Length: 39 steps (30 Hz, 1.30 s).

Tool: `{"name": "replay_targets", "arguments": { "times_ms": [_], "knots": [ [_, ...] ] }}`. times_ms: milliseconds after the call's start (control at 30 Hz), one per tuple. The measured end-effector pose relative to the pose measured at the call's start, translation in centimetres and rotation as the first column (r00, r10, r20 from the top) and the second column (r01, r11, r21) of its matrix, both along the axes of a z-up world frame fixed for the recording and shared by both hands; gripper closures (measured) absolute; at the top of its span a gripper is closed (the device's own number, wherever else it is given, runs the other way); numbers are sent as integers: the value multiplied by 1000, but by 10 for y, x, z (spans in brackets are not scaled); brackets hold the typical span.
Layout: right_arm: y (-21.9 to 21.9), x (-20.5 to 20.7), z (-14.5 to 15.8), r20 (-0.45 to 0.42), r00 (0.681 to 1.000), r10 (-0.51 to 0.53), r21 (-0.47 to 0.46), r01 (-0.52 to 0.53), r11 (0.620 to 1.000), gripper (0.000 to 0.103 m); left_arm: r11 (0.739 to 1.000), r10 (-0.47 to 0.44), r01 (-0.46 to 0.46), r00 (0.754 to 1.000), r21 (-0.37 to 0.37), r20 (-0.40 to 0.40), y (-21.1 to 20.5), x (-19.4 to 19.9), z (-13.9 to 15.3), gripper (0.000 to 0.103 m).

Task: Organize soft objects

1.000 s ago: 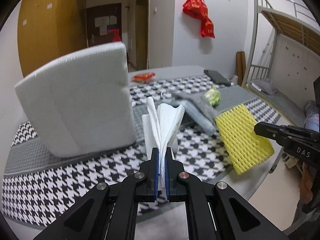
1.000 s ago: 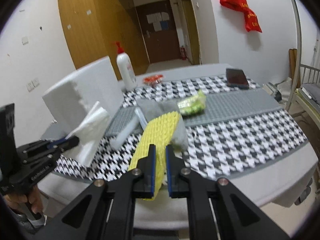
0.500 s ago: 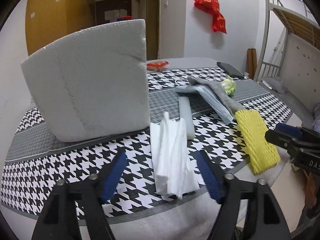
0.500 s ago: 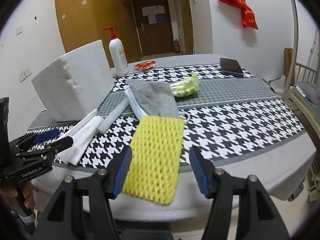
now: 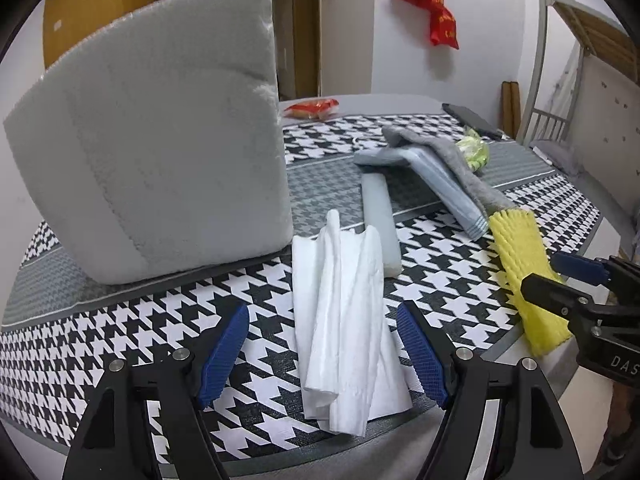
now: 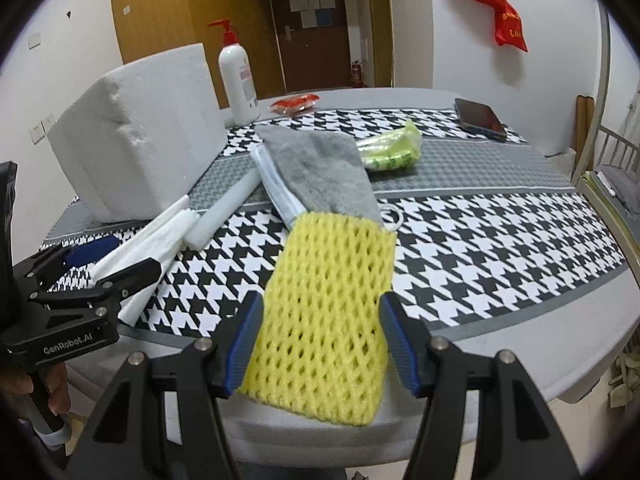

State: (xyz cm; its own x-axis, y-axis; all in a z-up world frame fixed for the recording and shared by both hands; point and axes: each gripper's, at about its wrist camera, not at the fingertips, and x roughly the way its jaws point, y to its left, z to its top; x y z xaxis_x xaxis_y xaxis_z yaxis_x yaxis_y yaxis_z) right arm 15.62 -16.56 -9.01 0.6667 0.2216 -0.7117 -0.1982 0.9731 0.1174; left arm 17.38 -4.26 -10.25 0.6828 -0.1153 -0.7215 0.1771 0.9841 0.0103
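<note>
Both sets of jaws stand wide apart, gripping nothing, at the table's (image 6: pixel 560 364) near edge. The left gripper (image 5: pixel 324 354) brackets the crumpled white tissue (image 5: pixel 344 320), whose end overhangs the houndstooth cloth (image 6: pixel 500 248) onto the bare grey rim; its blue pads (image 5: pixel 224 350) sit clear of the paper on either side. Behind it, at the left end, a white foam block (image 5: pixel 160 140) stands upright, with a pale foam strip (image 5: pixel 380 224) just beside the tissue. Toward the middle, a grey cloth (image 6: pixel 320 168) lies over a folded light-blue piece (image 6: pixel 276 188). The right gripper (image 6: pixel 320 346) straddles the yellow foam net (image 6: pixel 328 312), which lies flat and hangs past the cloth's near edge. To the right, the cloth lies open toward the table's right edge. A phone (image 6: pixel 478 118) rests at the far right corner.
</note>
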Motion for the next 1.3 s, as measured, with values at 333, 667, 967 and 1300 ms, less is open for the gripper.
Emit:
{"name": "replay_targets", "arguments": {
  "times_ms": [333,667,967,1300],
  "knots": [
    [7,-2,-3,13,1000,-12,-47,13,999,38,1000,-19,19,1000,-5,-11,-3,-2,-7,39],
    [4,-3,-6,18,998,-54,-54,55,997,39,999,-54,54,998,-3,37,-4,-23,-9,72],
    [2,-10,-4,40,996,-78,-89,82,993,70,997,-81,80,994,15,76,-6,-30,-6,95],
    [-6,-19,6,53,996,-71,-29,73,997,88,996,-82,86,990,-27,117,5,-52,13,97]
  ]
}}
